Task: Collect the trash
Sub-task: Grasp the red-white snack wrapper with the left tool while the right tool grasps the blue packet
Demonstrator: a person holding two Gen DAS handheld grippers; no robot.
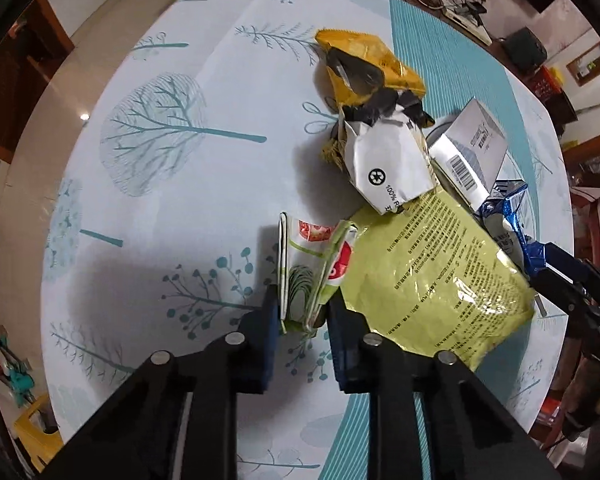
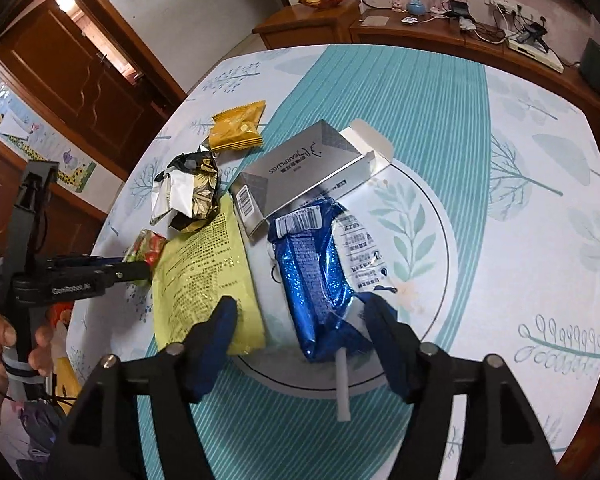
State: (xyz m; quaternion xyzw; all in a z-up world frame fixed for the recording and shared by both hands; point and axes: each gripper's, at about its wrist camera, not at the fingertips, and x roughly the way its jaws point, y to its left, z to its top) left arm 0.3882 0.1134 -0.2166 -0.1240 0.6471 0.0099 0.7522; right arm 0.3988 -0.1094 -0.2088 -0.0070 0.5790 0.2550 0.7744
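Evidently the trash is being gathered onto the white plate (image 2: 440,216) with its leaf pattern, which sits on the tree-print tablecloth (image 1: 160,184); most pieces already crowd its rim or lie on it. Left gripper (image 1: 303,312): jaws close together on a small red-and-green wrapper (image 1: 312,264), pinched upright by its lower edge, which I take to be the grip for carrying it toward the pile. That wrapper touches the big yellow-green bag (image 1: 432,272) at its 9 o'clock side. Right gripper (image 2: 300,320): fingers spread wide apart, one tip resting over the yellow-green bag, the other beside the blue foil wrapper (image 2: 312,280), nothing clamped; it looks poised either to nudge or to take the blue foil, which lies on the plate with a clear printed film (image 2: 356,248) touching it. A white stick (image 2: 342,384) pokes out below the foil at 6 o'clock. Silver earplug box (image 2: 300,168) lies tilted over the plate's 11 o'clock rim, flap open. Crumpled black-gold-white wrapper (image 2: 188,188) sits off the plate at 10 o'clock, with a yellow snack packet (image 2: 238,126) beyond it, apart from the rest. Those two probably remain to be brought in.
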